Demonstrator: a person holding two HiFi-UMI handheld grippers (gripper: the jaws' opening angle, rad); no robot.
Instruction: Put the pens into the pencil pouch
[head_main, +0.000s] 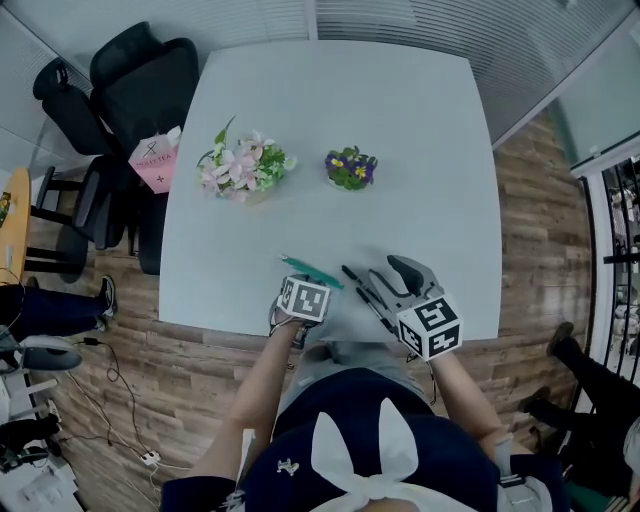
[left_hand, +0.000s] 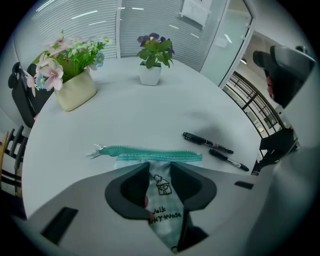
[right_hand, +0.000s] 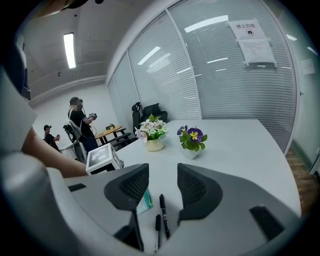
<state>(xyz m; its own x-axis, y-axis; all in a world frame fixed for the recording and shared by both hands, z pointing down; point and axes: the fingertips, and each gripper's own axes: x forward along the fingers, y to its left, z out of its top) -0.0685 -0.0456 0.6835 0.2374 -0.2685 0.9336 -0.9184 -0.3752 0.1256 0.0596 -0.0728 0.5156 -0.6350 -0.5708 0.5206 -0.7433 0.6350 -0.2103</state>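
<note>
The pencil pouch (left_hand: 161, 187) lies flat near the front edge of the table (left_hand: 150, 110). The left gripper (left_hand: 159, 170) sits on it, and its jaws seem to pinch the cloth just below the green zip (left_hand: 150, 153). The pouch looks soft, light and floppy, so I think it will sag. A hold near the zip looks best. Two black pens (left_hand: 207, 143) lie just beside it, thin, hard and likely to roll. The right gripper (right_hand: 163, 182) hangs over them, jaws spread, holding nothing. I cannot tell if the zip is open, and the jaws hide the sides of the pouch.
</note>
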